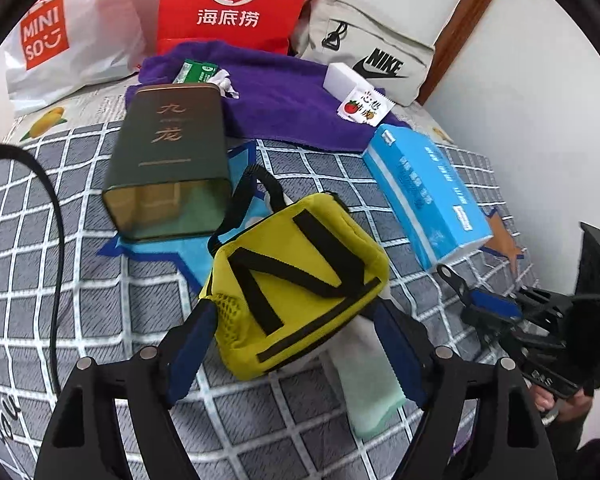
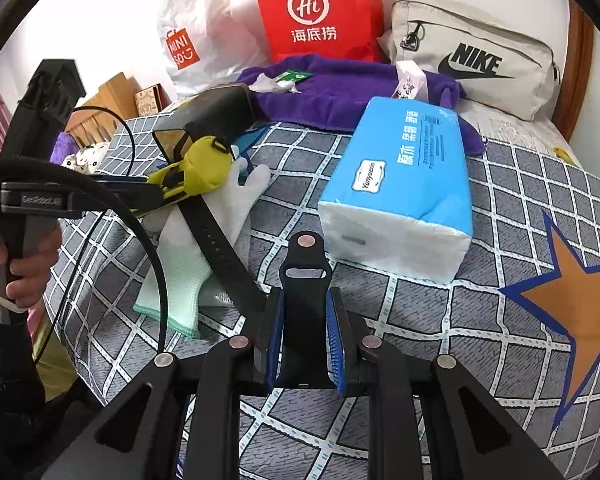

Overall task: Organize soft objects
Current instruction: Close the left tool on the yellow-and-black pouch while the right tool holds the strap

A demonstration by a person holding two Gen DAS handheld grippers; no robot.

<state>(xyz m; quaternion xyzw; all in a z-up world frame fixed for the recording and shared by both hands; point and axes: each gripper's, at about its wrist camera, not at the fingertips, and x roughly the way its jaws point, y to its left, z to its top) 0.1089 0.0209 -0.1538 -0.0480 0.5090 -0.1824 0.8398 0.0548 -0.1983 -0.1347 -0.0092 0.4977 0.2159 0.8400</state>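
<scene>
Left wrist view — yellow pouch (image 1: 300, 280) framed by the released left hand-held gripper (image 1: 296, 344).
Black strap (image 2: 304, 280) is clenched by the right hand-held gripper (image 2: 305, 340) — above the bed (image 2: 500, 320).

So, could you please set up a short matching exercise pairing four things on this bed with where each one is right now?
Things:
1. yellow pouch
2. black strap
3. white glove
4. blue tissue pack

Places:
A. clamped in the right gripper
B. lying partly under the yellow pouch
C. between the open fingers of the left gripper
D. on the checked bedspread, in front of the purple towel

Pairs: 1-C, 2-A, 3-B, 4-D
</scene>
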